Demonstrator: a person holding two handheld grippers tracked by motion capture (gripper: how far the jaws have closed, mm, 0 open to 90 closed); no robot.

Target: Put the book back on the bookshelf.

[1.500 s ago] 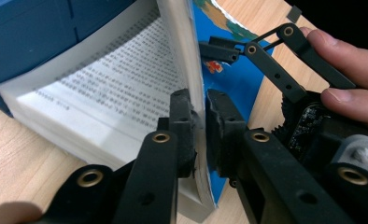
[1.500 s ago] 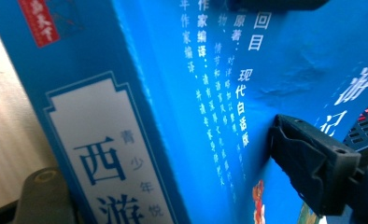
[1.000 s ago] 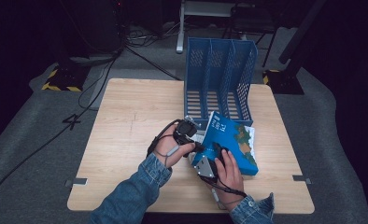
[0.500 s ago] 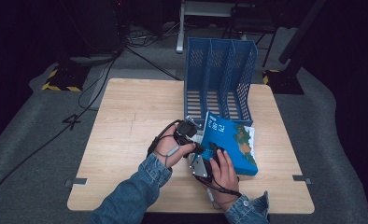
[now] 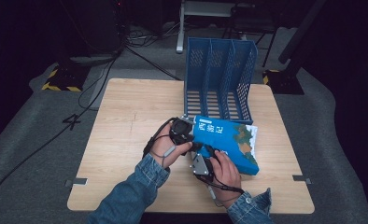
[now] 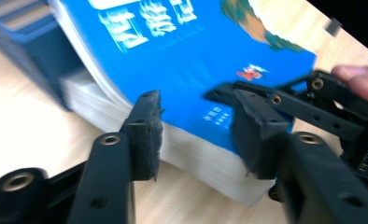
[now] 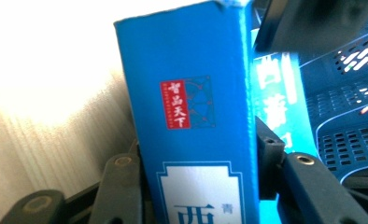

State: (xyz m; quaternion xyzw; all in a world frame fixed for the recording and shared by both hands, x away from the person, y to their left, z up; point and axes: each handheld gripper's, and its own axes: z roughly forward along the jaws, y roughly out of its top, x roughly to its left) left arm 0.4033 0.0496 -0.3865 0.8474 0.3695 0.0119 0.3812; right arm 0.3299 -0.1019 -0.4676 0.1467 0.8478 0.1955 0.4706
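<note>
A thick blue book [image 5: 226, 140] lies at a slant on the table in front of the blue file rack [image 5: 219, 79]. My left gripper [image 5: 194, 141] is at the book's left end. In the left gripper view its jaws [image 6: 196, 100] stand apart around the book's corner [image 6: 173, 60] without pressing; they have just been opening. My right gripper [image 5: 210, 153] comes in from the near side. In the right gripper view its jaws [image 7: 198, 154] have just been closing and now clamp the book's spine [image 7: 191, 70].
The wooden table [image 5: 126, 116] has bare room to the left and along the front edge. The file rack stands upright at the back, right behind the book, and its mesh wall [image 7: 350, 116] is close by. Cables trail over the dark floor beyond.
The right hand has edged up to the book's near side and its jaws now clamp the spine. The left jaws have parted from the book. The book has hardly shifted.
</note>
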